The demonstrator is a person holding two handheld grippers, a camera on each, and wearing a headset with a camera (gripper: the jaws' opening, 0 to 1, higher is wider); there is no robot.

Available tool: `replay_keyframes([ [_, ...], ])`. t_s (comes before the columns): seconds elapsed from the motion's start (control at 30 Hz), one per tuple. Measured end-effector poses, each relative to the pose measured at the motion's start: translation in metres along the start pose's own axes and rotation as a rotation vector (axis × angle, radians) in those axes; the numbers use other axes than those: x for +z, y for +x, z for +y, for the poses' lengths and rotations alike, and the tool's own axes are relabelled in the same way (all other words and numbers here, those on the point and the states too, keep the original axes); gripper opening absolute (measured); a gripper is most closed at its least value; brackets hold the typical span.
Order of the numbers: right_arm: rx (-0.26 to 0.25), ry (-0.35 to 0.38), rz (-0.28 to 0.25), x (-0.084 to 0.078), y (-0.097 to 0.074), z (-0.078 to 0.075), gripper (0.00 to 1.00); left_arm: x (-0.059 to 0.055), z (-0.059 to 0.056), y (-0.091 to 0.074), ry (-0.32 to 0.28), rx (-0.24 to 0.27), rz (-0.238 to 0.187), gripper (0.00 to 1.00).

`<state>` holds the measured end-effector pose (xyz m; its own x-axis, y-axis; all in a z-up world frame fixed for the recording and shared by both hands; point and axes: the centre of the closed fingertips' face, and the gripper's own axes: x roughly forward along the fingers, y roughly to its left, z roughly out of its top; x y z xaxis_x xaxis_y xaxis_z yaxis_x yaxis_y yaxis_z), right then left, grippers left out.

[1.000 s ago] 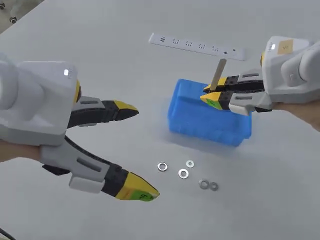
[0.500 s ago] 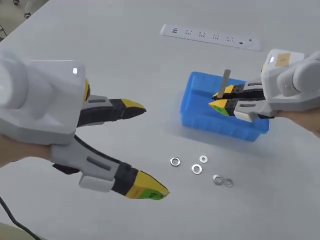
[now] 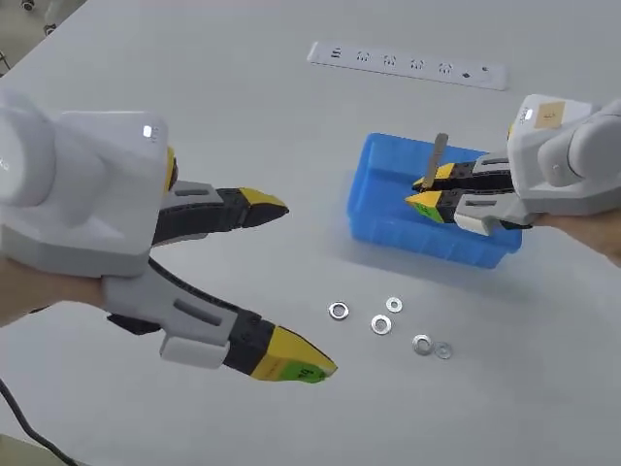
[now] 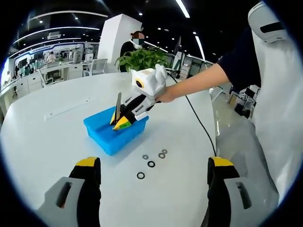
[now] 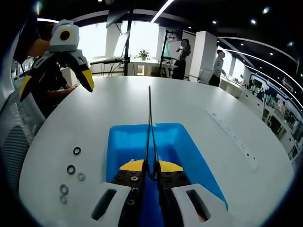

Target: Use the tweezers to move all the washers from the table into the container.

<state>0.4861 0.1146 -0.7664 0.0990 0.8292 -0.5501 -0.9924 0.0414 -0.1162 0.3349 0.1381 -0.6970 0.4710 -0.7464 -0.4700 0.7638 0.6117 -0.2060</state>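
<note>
Several metal washers (image 3: 380, 325) lie loose on the white table in front of the blue container (image 3: 388, 228). My right gripper (image 3: 419, 197) hovers over the container, shut on slim tweezers (image 3: 439, 157) that stick up and away from its jaws. From the right gripper view, the tweezers (image 5: 149, 123) reach out over the container (image 5: 124, 142), with the washers (image 5: 71, 169) down at the left. My left gripper (image 3: 294, 288) stands open to the left of the washers, holding nothing. The left gripper view faces the washers (image 4: 151, 163), the container (image 4: 106, 137) and the right gripper (image 4: 120, 124).
A white power strip (image 3: 408, 66) lies at the far side of the table, beyond the container. The table's round edge runs close behind my left gripper (image 5: 57, 89). People and desks stand far back in the room.
The head camera has shifted. My right gripper with the tweezers sits slightly further in over the container than a second ago. Washers and left gripper hold their places.
</note>
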Motion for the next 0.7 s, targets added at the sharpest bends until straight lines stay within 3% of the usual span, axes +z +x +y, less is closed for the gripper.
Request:
replay_keyframes([
  [0.17, 0.004, 0.004, -0.003, -0.001, -0.001, 0.000, 0.10, 0.000, 0.005, 0.001, 0.005, 0.014, 0.003, 0.99],
  [0.27, 0.006, 0.010, -0.008, -0.001, -0.001, 0.000, 0.10, 0.021, 0.016, 0.006, 0.056, 0.054, -0.061, 0.99],
  [0.37, 0.005, 0.013, -0.010, -0.002, -0.002, 0.000, 0.10, 0.036, 0.024, 0.015, 0.055, 0.053, -0.086, 0.99],
  [0.5, 0.001, 0.015, -0.010, -0.002, -0.002, -0.002, 0.11, 0.059, 0.042, 0.028, 0.121, 0.098, -0.118, 0.99],
  [0.7, 0.000, 0.016, -0.018, -0.001, -0.002, -0.004, 0.11, 0.077, 0.048, 0.048, 0.141, 0.065, -0.136, 0.99],
])
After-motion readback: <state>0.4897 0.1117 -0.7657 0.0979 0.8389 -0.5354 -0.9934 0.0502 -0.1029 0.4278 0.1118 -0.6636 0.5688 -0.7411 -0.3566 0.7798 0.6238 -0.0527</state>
